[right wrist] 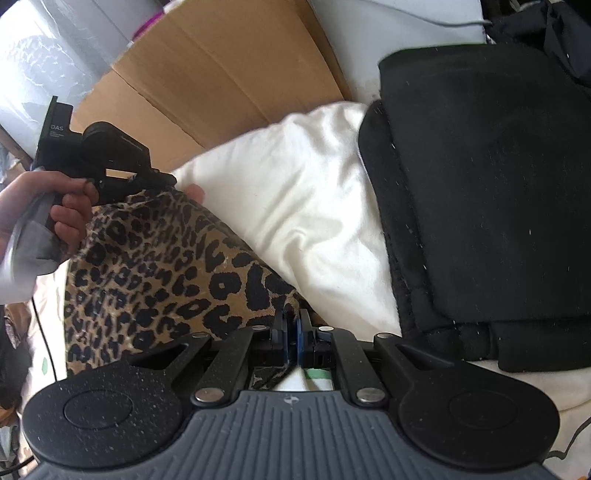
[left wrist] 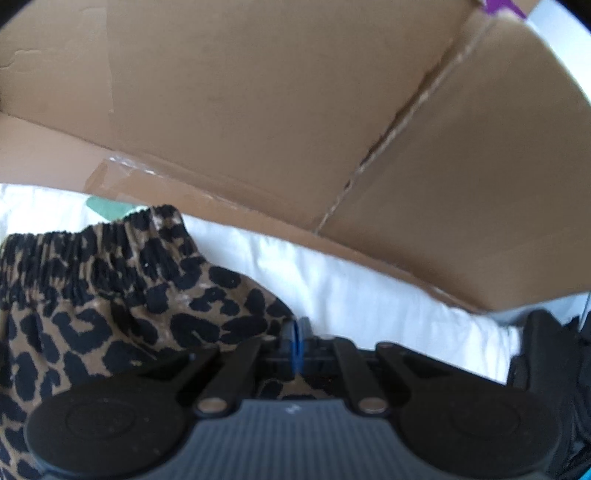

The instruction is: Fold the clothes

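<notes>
A leopard-print garment (left wrist: 92,295) with an elastic waistband hangs stretched between my two grippers over a white bed surface (left wrist: 369,295). My left gripper (left wrist: 295,332) is shut on one edge of the leopard-print garment. My right gripper (right wrist: 291,325) is shut on another corner of the same garment (right wrist: 159,266). In the right wrist view the left gripper (right wrist: 147,177) shows at the left, held by a hand (right wrist: 44,206), at the far end of the fabric.
A large brown cardboard sheet (left wrist: 295,110) stands behind the bed. A folded black garment (right wrist: 487,206) lies on the white cover (right wrist: 306,206) to the right. Dark clutter (right wrist: 546,26) sits at the far right.
</notes>
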Demonstrator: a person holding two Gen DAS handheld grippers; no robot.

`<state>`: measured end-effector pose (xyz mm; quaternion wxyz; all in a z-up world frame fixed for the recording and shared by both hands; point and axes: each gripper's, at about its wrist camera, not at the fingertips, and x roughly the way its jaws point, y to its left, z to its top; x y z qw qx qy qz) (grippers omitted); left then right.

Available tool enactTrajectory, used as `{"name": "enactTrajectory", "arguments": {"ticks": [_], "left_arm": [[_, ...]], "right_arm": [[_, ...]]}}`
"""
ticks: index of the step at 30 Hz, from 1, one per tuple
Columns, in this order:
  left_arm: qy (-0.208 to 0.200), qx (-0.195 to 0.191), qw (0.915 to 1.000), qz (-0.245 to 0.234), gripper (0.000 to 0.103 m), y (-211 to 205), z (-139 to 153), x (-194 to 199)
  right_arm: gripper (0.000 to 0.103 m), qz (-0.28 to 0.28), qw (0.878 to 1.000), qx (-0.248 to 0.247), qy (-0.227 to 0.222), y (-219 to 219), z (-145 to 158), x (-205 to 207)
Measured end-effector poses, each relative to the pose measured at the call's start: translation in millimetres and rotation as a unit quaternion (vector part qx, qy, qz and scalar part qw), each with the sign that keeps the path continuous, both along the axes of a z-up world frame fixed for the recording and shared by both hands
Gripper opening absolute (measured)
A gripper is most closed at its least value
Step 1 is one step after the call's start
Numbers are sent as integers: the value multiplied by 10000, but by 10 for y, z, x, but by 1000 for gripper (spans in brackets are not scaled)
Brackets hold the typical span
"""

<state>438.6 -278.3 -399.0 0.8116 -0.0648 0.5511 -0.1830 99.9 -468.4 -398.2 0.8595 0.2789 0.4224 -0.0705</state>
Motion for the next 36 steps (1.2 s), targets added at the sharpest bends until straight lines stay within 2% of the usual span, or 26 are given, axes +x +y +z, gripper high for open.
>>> {"name": "enactTrajectory", "arguments": {"ticks": [2, 4, 7, 8, 9, 13, 16, 18, 26, 30, 36], "left_arm": [[-64, -152, 9998, -89, 17, 45, 47, -49], [-139, -218, 9994, -241, 17, 102, 135, -126], [-357, -28, 9960, -814, 19, 109, 296, -334], [-442, 77, 9935, -1045, 23, 103, 339, -416], [-523, 193, 9901, -1285, 29, 96, 363, -508], [-741, 495, 9725, -2151, 35, 41, 388, -814], [-1071, 774, 9559, -2623, 38, -24, 364, -1016], [-1192, 855, 9477, -2836, 44, -54, 351, -1117], [-1162, 1001, 9298, -3347, 45, -229, 19, -1289], [-1094, 1013, 9286, -3399, 36, -340, -107, -1301], [-1229, 904, 9344, -3220, 36, -504, -202, -1250]], "right_arm": [[2, -56, 10000, 48, 29, -8, -27, -13], [2, -42, 10000, 10, 25, -2, -9, -6], [2, -81, 9999, 65, 24, -23, -17, -2], [2, -100, 9999, 81, 24, -24, -21, -3], [3, -118, 9999, 88, 25, -23, -25, -2], [4, -207, 9997, 123, 35, -23, -28, 1], [5, -250, 9996, 123, 38, -25, -17, 0], [6, -258, 9997, 36, 19, -29, 15, -5], [8, -289, 9991, -312, -59, -42, 143, -25], [8, -297, 9983, -471, -150, -41, 225, -41], [8, -39, 9976, -553, -420, 66, 356, -36]]}}
